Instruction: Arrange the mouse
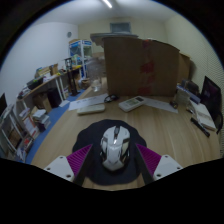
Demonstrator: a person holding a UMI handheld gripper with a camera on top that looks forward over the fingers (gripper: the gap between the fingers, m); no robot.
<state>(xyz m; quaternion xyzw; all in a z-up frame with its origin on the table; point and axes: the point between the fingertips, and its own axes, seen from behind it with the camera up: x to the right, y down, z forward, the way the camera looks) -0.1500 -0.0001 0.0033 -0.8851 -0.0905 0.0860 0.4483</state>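
At the bottom centre of the frame, a white mouse [114, 148] sits on a dark mouse mat [95, 135] on the wooden tabletop [150, 125]. The gripper [113, 158] is spread wide, the mouse lying between its fingers with gaps on both sides. A keyboard [92, 103] lies beyond, mid-frame.

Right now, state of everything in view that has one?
mouse: upright on the mouse pad, between the fingers, a gap at each side
mouse pad: flat on the desk, under the mouse
fingers: open, one at either side of the mouse, not pressing on it
keyboard: flat on the desk, beyond the mouse pad
cardboard box: upright at the back of the desk
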